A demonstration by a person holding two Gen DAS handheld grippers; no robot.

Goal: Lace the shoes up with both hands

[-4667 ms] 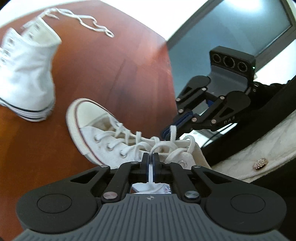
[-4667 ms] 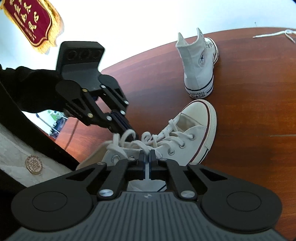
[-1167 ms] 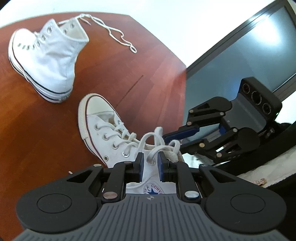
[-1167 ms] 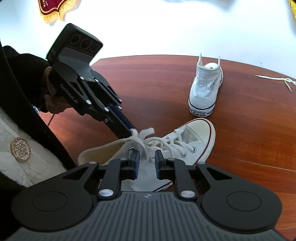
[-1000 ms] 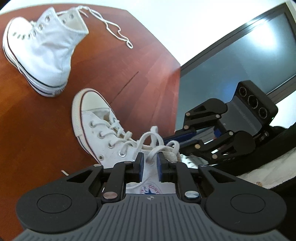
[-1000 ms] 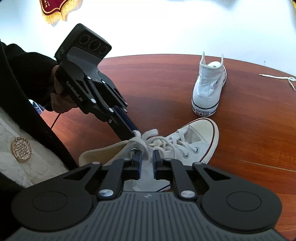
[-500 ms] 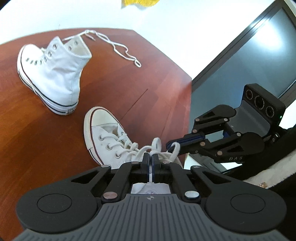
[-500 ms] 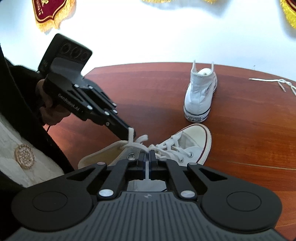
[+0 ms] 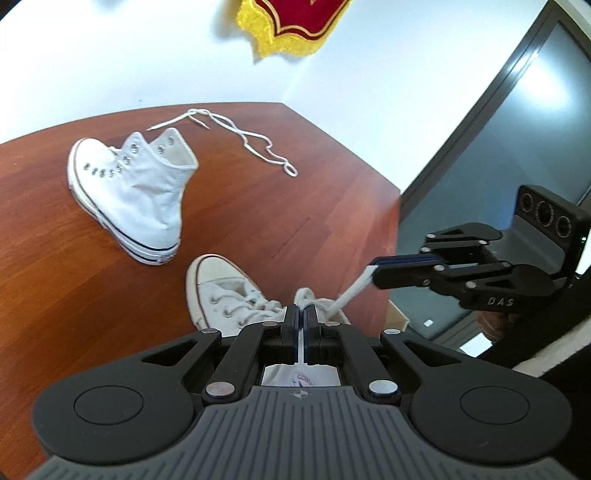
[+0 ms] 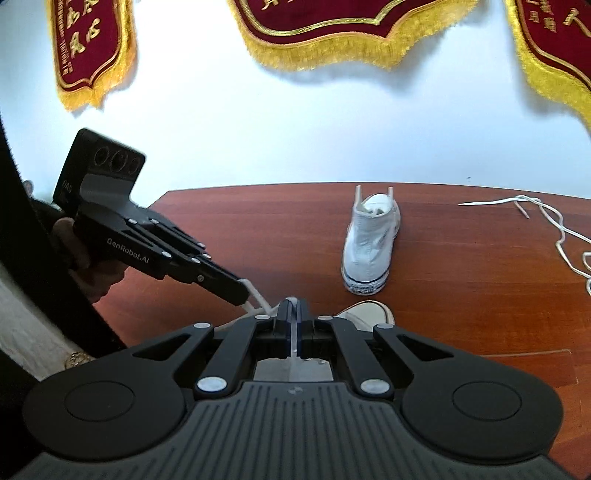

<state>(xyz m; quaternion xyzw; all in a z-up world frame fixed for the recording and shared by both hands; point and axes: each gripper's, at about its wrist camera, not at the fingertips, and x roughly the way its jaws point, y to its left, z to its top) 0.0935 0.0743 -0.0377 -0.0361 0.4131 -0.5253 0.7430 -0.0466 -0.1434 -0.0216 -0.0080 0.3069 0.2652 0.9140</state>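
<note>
A laced white high-top sneaker [image 9: 221, 295] lies on the reddish wooden table [image 9: 55, 295], toe pointing away, right below both grippers. My left gripper [image 9: 303, 314] is shut on a white lace strand at the shoe's collar. My right gripper [image 9: 376, 267] is shut on the other strand [image 9: 349, 293], which runs taut from the shoe up to its tips. In the right wrist view, my right gripper [image 10: 293, 308] pinches its lace and hides most of the shoe; only the toe cap [image 10: 369, 310] shows. The left gripper [image 10: 242, 291] holds its strand [image 10: 258, 297] to the left.
An unlaced white high-top [image 9: 136, 188] stands further back, with a loose lace [image 9: 255, 144] beyond it near the table's far edge. A dark screen [image 9: 517, 129] stands off the table's right side. Red pennants [image 10: 332, 22] hang on the wall. A hand [image 10: 85, 266] holds the left gripper.
Both grippers were open around the laces a second ago, then shut on them. They have since risen and drawn apart, pulling the two strands taut.
</note>
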